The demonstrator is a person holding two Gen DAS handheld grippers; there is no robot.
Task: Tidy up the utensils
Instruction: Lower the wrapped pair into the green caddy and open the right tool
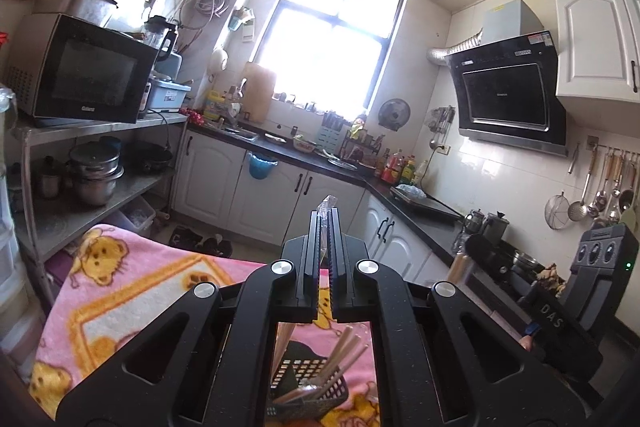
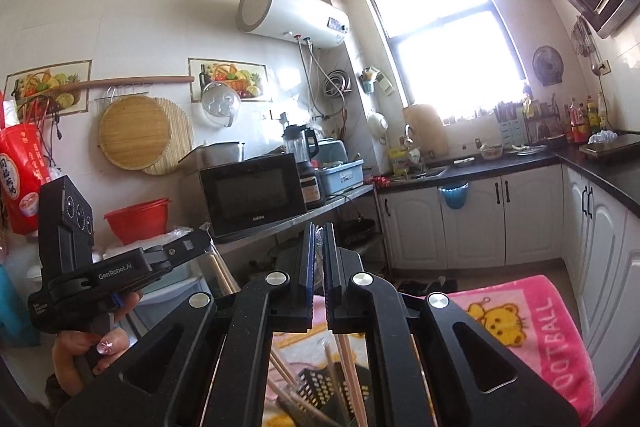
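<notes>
Both grippers lifted over the pink blanket, each pinching a clear plastic wrapper above the utensil basket.

The left gripper (image 1: 325,227) has its jaws drawn narrow on a crinkled clear wrapper (image 1: 327,205) that pokes out past the tips; it looks like the sleeve of a chopstick pack, though what hangs inside is hidden by the jaws. The right gripper (image 2: 318,239) is just as narrow, with a sliver of clear plastic (image 2: 319,233) caught between its pads, so I judge the two are pulling a packet apart or holding it taut. Held high, the pack hangs clear of the black mesh basket (image 1: 308,383), which lies directly below on the blanket (image 1: 120,291) near its front edge, chopsticks (image 1: 340,355) already leaning out of it. From the right view the same basket (image 2: 316,387) sits under the jaws, so the drop would be straight down.
</notes>
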